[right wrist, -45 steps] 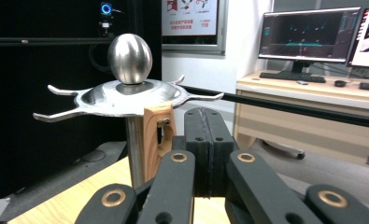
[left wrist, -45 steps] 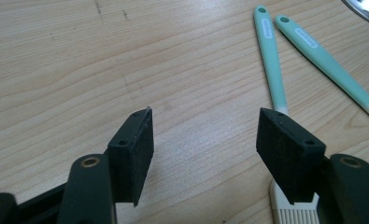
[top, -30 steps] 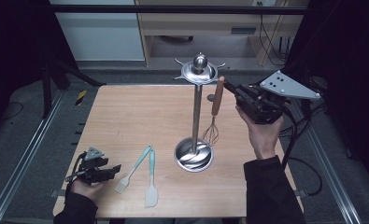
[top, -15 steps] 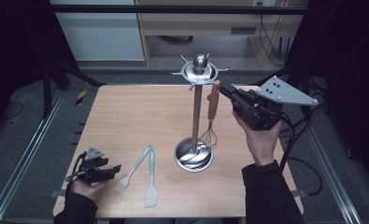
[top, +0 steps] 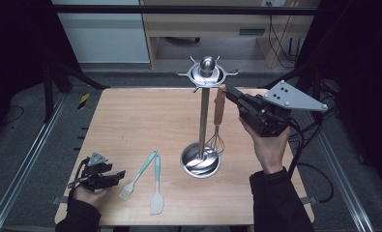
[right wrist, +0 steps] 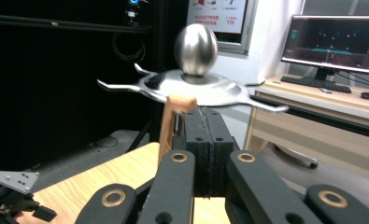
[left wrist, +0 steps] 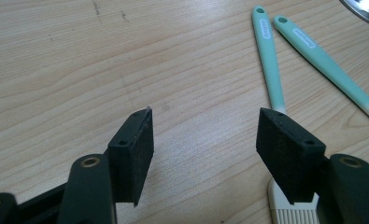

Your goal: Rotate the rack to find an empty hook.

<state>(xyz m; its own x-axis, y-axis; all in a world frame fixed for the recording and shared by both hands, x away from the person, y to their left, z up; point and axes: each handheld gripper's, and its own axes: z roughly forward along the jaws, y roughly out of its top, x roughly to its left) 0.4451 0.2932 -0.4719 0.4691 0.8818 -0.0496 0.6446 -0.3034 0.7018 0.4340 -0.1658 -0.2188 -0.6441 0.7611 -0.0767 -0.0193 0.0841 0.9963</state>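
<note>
Right hand-held gripper (top: 228, 94) clamped on whisk (top: 219, 116) just under rack (top: 206, 75) rim; left hand-held gripper (left wrist: 205, 140) agape.

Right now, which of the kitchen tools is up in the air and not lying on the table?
The whisk with the wooden handle, held upright by the right hand-held gripper beside the metal stand. The two mint-green tools lie flat on the table.

Right gripper (top: 228, 94) raised, jaws closed; left gripper (top: 115, 176) low, jaws apart.
</note>
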